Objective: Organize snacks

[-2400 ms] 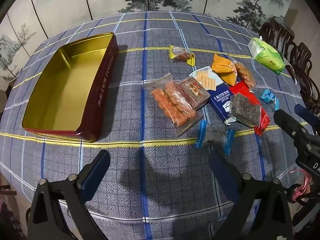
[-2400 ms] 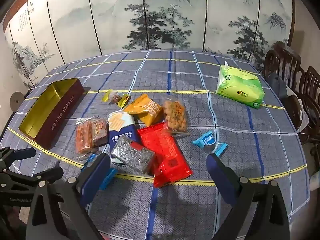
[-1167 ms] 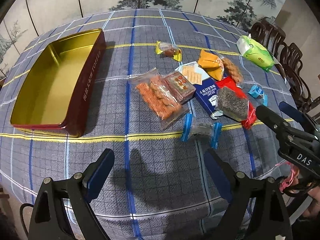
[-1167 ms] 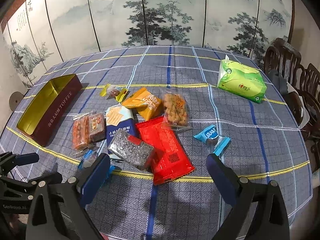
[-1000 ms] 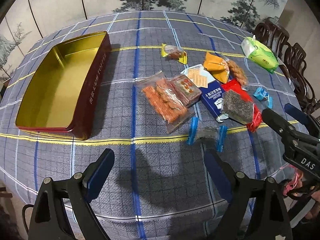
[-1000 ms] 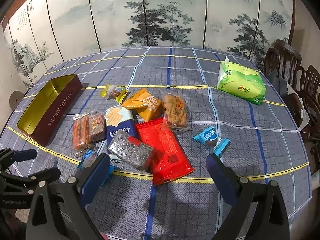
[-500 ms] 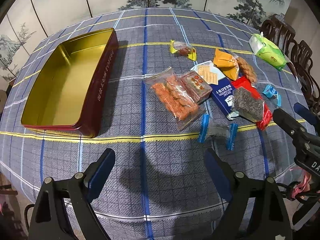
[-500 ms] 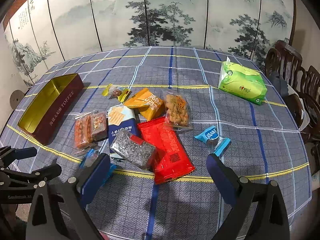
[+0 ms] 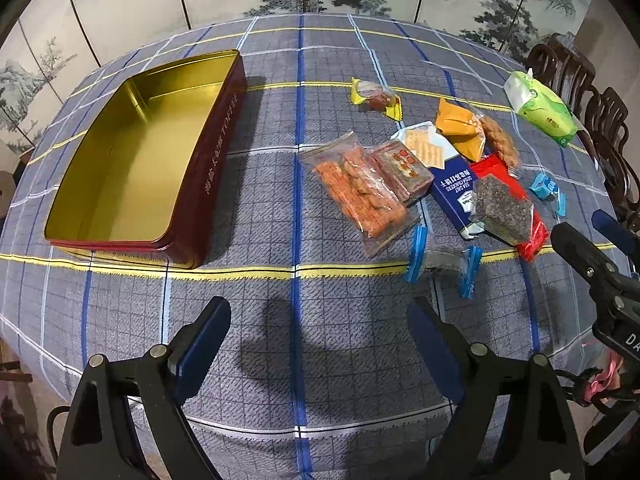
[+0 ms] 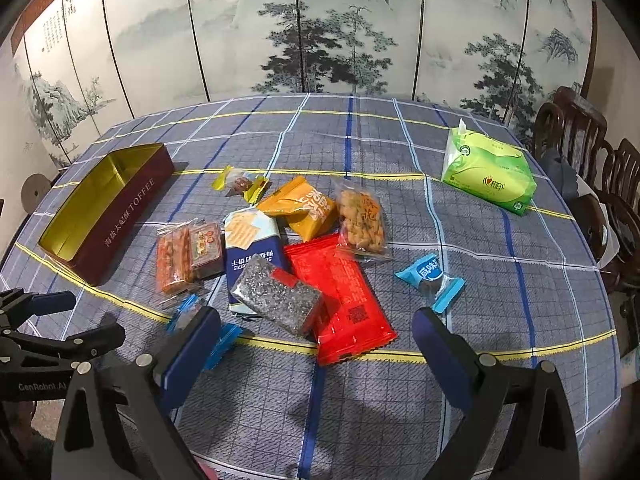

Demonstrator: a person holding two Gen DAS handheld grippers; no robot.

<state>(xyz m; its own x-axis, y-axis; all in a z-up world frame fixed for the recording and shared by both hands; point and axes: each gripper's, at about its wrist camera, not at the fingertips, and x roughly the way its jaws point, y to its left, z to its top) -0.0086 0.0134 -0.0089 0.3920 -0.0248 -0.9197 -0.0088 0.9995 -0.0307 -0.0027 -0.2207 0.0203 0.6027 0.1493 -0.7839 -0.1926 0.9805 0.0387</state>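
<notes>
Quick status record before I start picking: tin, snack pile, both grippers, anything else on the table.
tin: red tin at the table's left, lid off, gold inside, nothing in it
snacks: all loose on the tablecloth, none in the tin
pile: red packet under the grey speckled bar; blue cracker pack, orange pouch beside them
apart: blue wrapped sweet, yellow wrapped candy
left gripper: open, holding nothing, over bare cloth
right gripper: open, holding nothing, near the pile
other: green tissue pack, far right
</notes>
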